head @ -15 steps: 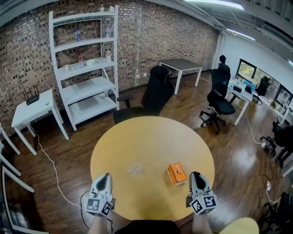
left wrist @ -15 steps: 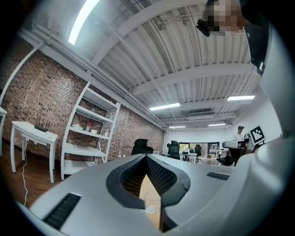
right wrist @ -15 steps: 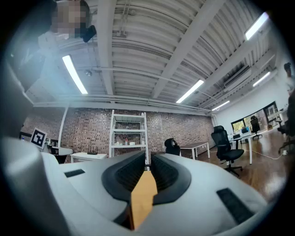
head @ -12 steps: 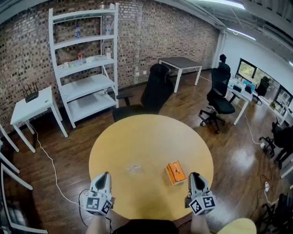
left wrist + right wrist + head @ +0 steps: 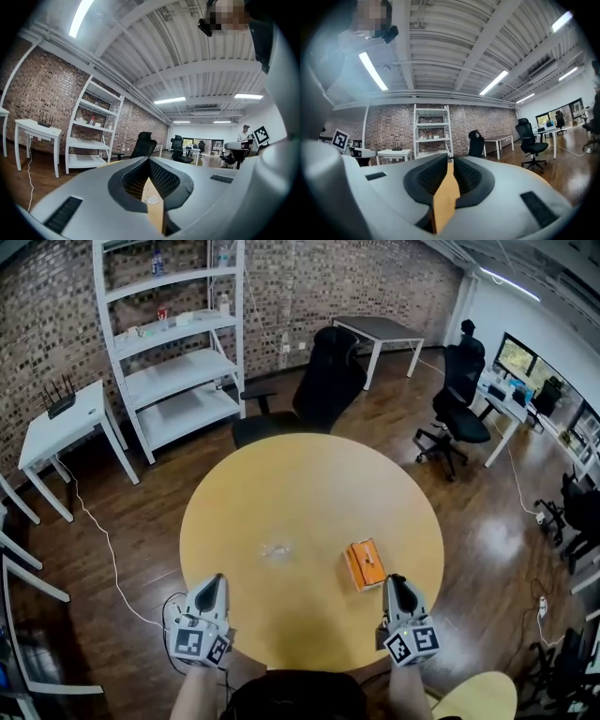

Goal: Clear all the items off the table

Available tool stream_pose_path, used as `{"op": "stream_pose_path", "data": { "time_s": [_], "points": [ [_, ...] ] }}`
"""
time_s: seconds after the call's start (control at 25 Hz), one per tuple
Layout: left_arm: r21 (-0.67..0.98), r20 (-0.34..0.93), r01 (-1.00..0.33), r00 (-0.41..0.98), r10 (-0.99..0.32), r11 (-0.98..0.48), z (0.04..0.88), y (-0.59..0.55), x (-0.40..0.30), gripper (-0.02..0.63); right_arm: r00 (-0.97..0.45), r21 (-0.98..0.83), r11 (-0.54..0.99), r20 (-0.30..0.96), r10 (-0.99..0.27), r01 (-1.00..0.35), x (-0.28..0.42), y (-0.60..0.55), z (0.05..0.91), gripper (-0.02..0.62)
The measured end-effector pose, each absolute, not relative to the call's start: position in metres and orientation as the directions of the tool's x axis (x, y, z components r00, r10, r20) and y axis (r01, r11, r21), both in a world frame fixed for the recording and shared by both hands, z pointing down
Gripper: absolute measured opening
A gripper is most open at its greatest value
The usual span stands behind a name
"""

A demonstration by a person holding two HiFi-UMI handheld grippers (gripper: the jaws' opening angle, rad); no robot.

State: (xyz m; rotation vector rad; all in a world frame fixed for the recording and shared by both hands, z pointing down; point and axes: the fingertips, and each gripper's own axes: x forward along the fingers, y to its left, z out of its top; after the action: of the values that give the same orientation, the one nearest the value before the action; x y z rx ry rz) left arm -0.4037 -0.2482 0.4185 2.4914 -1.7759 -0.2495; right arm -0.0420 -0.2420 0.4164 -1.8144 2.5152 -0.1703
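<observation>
A round yellow worktop [image 5: 309,484] carries two things. An orange box [image 5: 364,564] lies flat on its near right part, one short end toward the person. A small clear plastic thing [image 5: 277,548], too small and glassy to name more closely, sits near the middle, to the left of the box and apart from it. The left gripper [image 5: 215,579] hovers level over the near left edge, with nothing under its tip and the clear thing ahead of it and a little to the right. In the left gripper view its jaws meet at the tips and hold nothing. The clear thing shows on the yellow surface through the wedge-shaped gap behind those tips. The right gripper [image 5: 394,579] is level over the near right edge, just beside the box's near right corner but not touching it. In the right gripper view its jaws are drawn almost together, with only a thin slit of yellow worktop between the pads and nothing gripped. Beyond the worktop a black office chair [image 5: 323,395] stands on the dark wood floor. A white shelf unit [image 5: 178,343] holding a few small bottles and packets stands against the brick wall.
</observation>
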Motion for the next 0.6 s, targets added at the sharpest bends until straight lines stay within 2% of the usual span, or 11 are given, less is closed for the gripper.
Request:
{"op": "stream_pose_path", "data": {
  "time_s": [0.16,0.32,0.52,0.6],
  "points": [
    [0.142,-0.035,-0.935,0.322,-0.946,-0.324,0.438,-0.253,-0.399,0.002,-0.322,-0.136,0.309,0.087,-0.943,-0.941,-0.047,-0.243,0.435,0.043],
    [0.165,0.003,-0.926,0.346,-0.938,-0.341,0.452,-0.264,-0.385,0.035,-0.3,-0.097,0.287,0.171,-0.938,-0.953,-0.045,-0.247,0.454,0.043],
    [0.187,0.034,-0.914,0.372,-0.928,-0.359,0.465,-0.284,-0.364,0.035,-0.248,-0.034,0.256,0.408,-0.879,-0.966,-0.027,-0.287,0.51,0.34],
    [0.189,0.059,-0.914,0.376,-0.925,-0.359,0.473,-0.287,-0.362,0.035,-0.215,-0.019,0.242,0.525,-0.824,-0.97,-0.021,-0.299,0.543,0.424]
  ]
}}
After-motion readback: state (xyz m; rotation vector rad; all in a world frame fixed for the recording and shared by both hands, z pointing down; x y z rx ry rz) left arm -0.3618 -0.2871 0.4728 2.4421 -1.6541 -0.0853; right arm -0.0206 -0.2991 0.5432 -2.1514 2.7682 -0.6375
